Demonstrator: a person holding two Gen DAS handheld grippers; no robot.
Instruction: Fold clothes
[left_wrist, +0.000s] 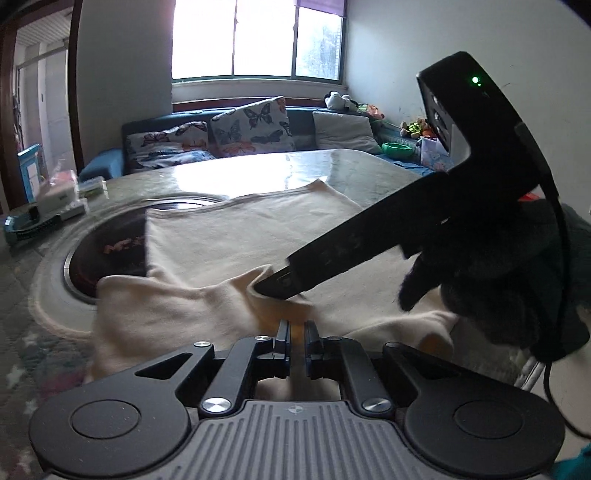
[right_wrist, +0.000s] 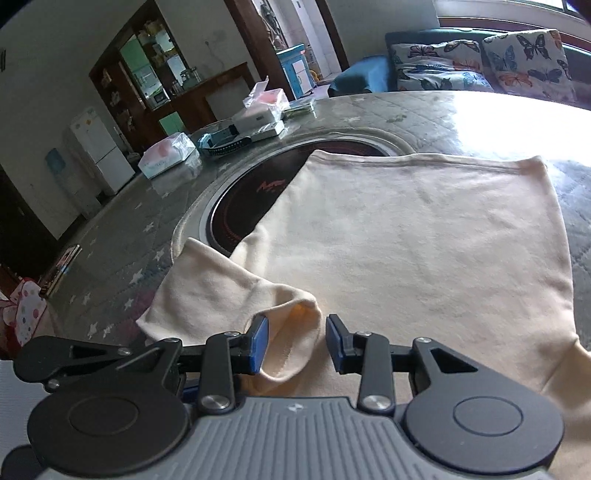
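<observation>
A cream T-shirt lies spread on the round table, its body flat and one sleeve folded over near the front. It also shows in the left wrist view. My left gripper is shut on a fold of the shirt's near edge. My right gripper is open, its blue pads on either side of the sleeve cuff. In the left wrist view the right gripper reaches in from the right, its tips at that same fold.
A dark round hotplate is set in the table, partly under the shirt. Boxes and a tissue pack sit at the table's far left. A sofa with butterfly cushions stands behind.
</observation>
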